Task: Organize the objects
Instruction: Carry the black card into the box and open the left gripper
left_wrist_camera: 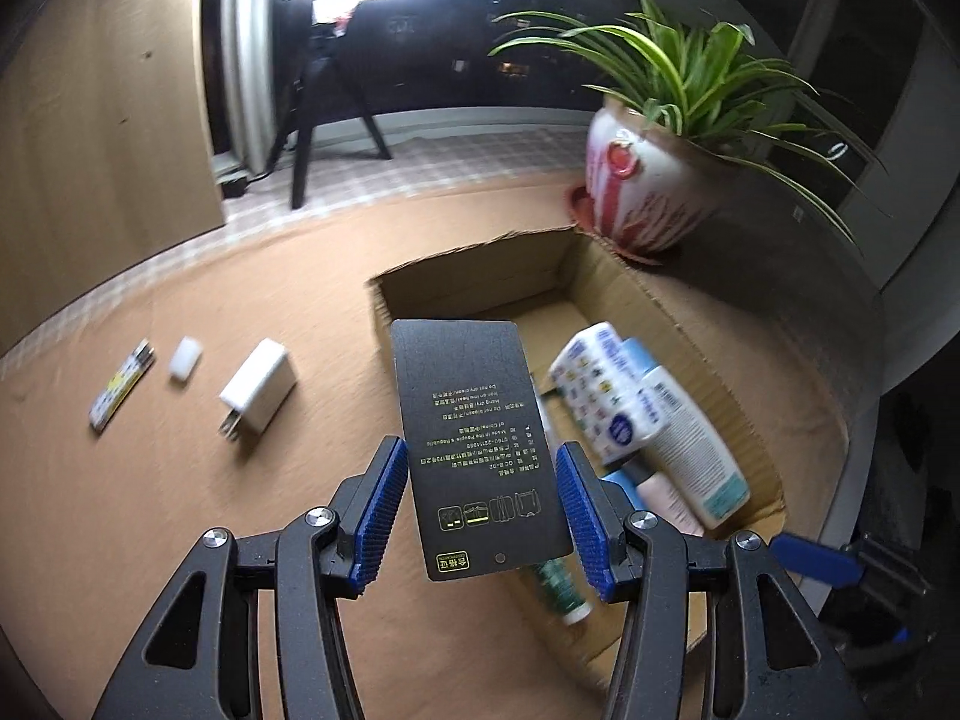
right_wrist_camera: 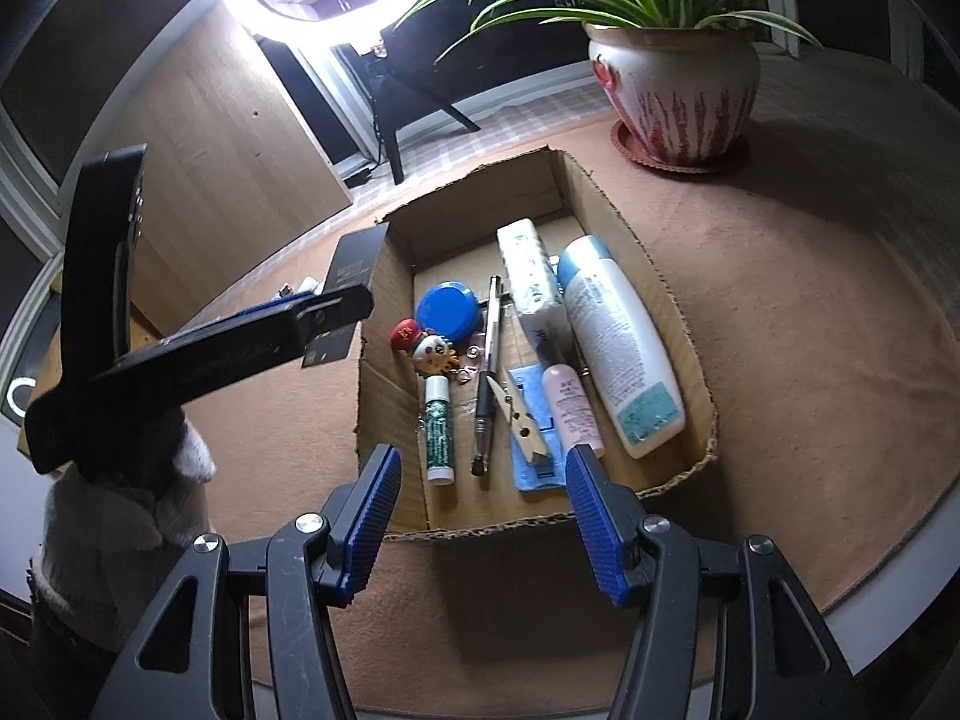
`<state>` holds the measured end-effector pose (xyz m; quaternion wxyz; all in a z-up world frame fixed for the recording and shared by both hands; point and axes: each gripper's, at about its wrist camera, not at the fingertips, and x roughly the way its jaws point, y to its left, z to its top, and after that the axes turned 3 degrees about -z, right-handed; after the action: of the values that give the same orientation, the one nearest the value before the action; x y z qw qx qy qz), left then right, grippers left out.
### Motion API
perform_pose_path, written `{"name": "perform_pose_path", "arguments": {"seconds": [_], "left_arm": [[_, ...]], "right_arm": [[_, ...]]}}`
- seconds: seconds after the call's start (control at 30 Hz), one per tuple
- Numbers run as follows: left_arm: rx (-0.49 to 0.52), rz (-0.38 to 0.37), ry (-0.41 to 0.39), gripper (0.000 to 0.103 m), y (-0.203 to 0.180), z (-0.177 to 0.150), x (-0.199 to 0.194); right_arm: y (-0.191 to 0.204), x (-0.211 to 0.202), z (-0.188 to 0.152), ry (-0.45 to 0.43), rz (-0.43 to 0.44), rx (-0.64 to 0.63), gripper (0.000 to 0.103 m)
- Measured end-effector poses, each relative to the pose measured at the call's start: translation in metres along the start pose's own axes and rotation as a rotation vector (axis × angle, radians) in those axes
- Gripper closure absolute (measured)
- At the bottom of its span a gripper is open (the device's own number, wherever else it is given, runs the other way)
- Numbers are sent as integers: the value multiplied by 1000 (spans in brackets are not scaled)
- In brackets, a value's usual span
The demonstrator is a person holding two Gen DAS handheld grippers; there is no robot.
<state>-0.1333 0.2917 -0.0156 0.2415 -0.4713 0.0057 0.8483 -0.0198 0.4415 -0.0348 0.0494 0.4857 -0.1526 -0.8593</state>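
Black card clamped by its long edges in left gripper, above near-left rim of cardboard box; thin, light, probably flexible, best pinched gently low on those edges; right gripper apart, empty.

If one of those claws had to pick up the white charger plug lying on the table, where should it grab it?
Probably across the white charger plug's blocky body, on its two long flat sides, coming down from above. It lies flat on the table with open space around it. The metal prongs at its near end are too thin to pinch.
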Motion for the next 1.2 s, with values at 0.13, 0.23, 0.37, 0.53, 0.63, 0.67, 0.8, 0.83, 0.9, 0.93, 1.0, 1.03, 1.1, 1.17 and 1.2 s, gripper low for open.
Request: {"name": "perform_pose_path", "arguments": {"seconds": [0.13,0.23,0.37,0.53,0.63,0.67,0.8,0.83,0.9,0.93,1.0,1.03,1.1,1.17,1.2], "left_arm": [[21,-11,1,48,-13,5,7],[26,-15,-2,47,-18,7,8],[16,-40,2,44,-18,11,10],[17,-54,19,31,-16,11,12],[5,-49,20,31,-8,10,12],[0,-47,19,31,-4,10,11],[-25,-33,10,31,13,8,6],[-33,-27,9,31,19,7,5],[-48,-15,7,31,30,6,4],[-58,-7,6,31,38,4,3],[-76,8,5,31,51,2,2],[-87,18,3,31,60,0,1],[-102,35,3,31,74,-4,-1],[-118,53,-1,31,90,-6,-1],[-123,67,-4,31,97,-7,-1]], "right_arm": [[-6,0,1,0,-8,12,50],[-9,2,2,0,-12,17,50],[-7,5,4,8,-8,16,49],[1,10,5,20,-3,6,49],[4,12,5,23,0,2,49],[5,13,5,25,2,2,49],[9,16,5,31,7,2,49],[11,17,5,32,8,0,49],[12,17,6,32,8,-1,49],[13,17,6,32,9,-1,49],[15,17,7,32,13,-6,49],[16,18,7,32,13,-8,49],[19,18,8,31,14,-14,49],[20,20,8,34,16,-12,49],[21,20,8,37,17,-12,49]]}}
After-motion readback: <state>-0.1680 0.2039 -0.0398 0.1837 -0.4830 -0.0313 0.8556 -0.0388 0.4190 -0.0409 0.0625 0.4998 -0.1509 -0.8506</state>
